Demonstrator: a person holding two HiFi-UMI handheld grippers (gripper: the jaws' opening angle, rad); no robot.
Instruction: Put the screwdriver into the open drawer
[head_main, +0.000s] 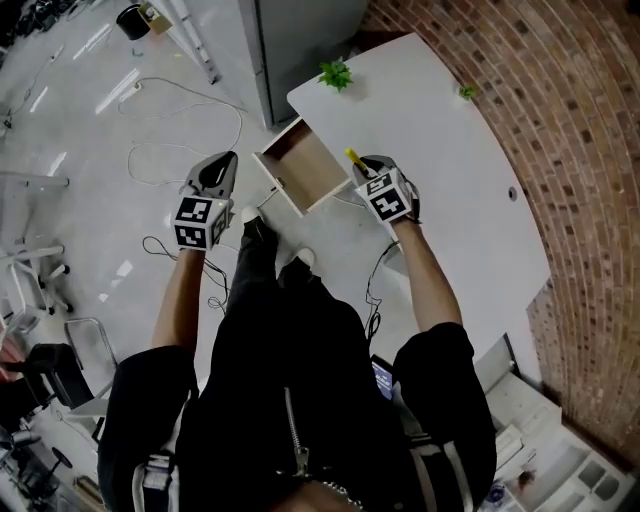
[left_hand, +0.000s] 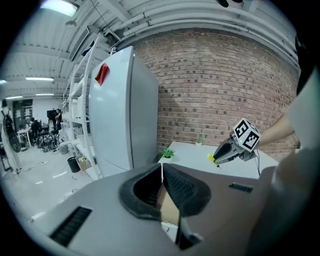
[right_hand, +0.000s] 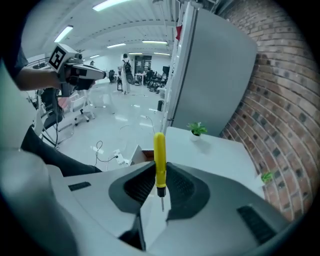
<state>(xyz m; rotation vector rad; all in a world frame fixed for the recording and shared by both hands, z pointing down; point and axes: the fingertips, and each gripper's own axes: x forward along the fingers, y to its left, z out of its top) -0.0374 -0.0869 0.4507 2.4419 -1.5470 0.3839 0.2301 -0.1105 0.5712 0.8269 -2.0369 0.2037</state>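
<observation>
1 screwdriver (right_hand: 159, 150) is clamped in the right tool (right_hand: 160, 169), lengthwise along it, handle pointing forward, tip back.

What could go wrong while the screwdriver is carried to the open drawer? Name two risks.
1. The right gripper pinches the screwdriver only near its shaft end; most of the yellow handle juts ahead, so it might pivot or slip.
2. The drawer sticks out beyond the table edge; a release short of it would likely drop the tool on the floor.
</observation>
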